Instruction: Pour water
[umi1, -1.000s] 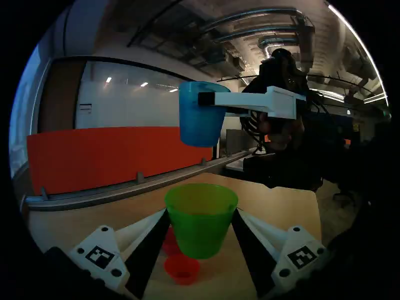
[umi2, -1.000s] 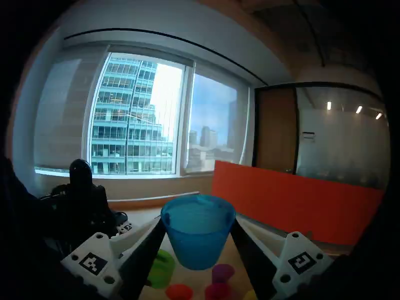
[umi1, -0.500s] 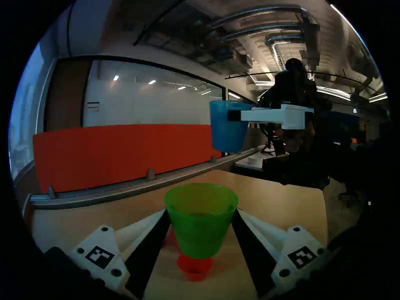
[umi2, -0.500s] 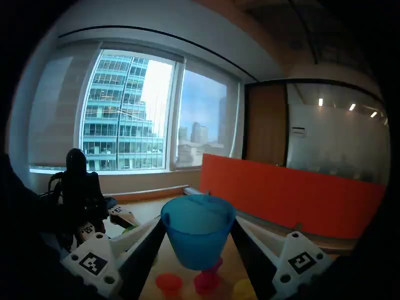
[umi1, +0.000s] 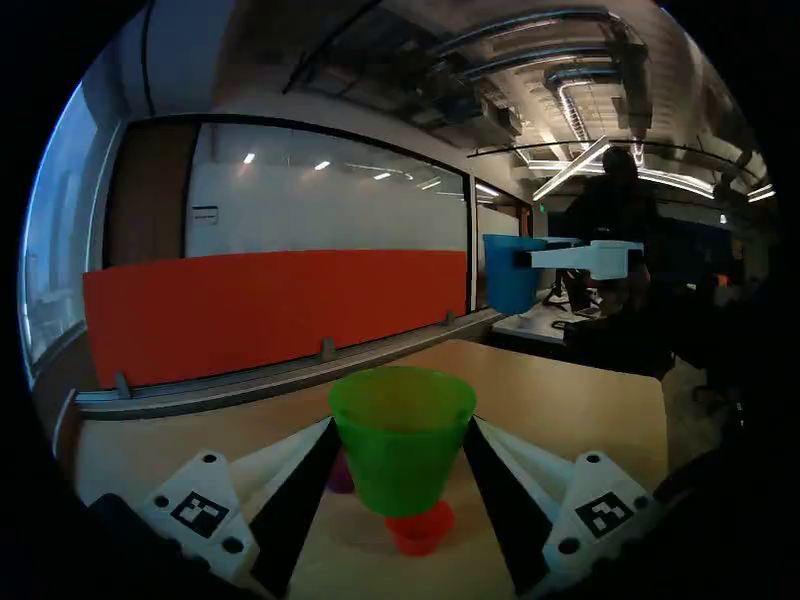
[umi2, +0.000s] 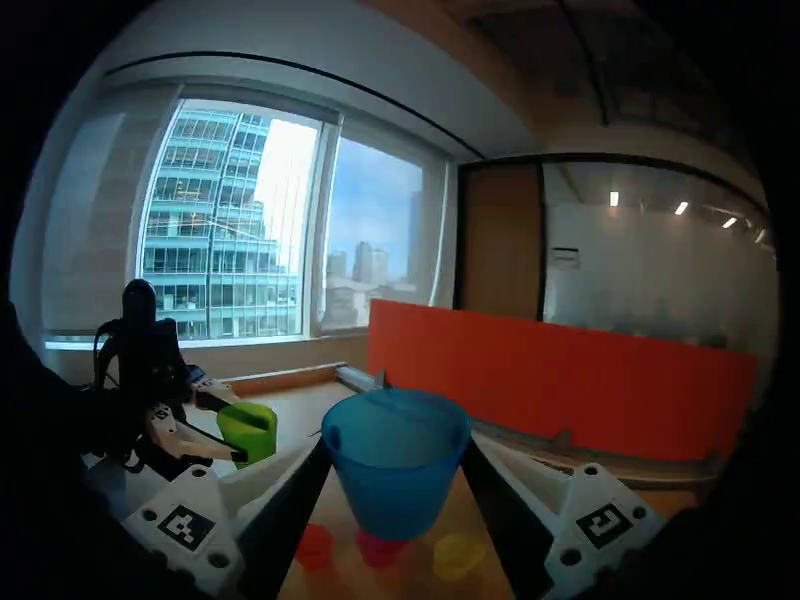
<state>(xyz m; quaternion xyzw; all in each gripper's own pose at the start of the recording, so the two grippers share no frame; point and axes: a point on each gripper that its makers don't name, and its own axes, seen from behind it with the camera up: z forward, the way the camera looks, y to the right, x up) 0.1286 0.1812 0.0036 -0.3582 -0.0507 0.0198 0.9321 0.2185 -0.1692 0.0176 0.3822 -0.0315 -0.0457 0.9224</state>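
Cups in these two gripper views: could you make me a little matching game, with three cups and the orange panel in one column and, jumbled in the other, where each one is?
Things:
1. green cup
2. blue cup
3. small red cup
4. orange panel

Places:
A. between the fingers of the right gripper
B. on the table
C. standing behind the table
D. between the fingers of the left gripper

Pairs: 1-D, 2-A, 3-B, 4-C.

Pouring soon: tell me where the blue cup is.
In the right gripper view, blue cup sits centre, clamped in the right tool, green cup to its left.
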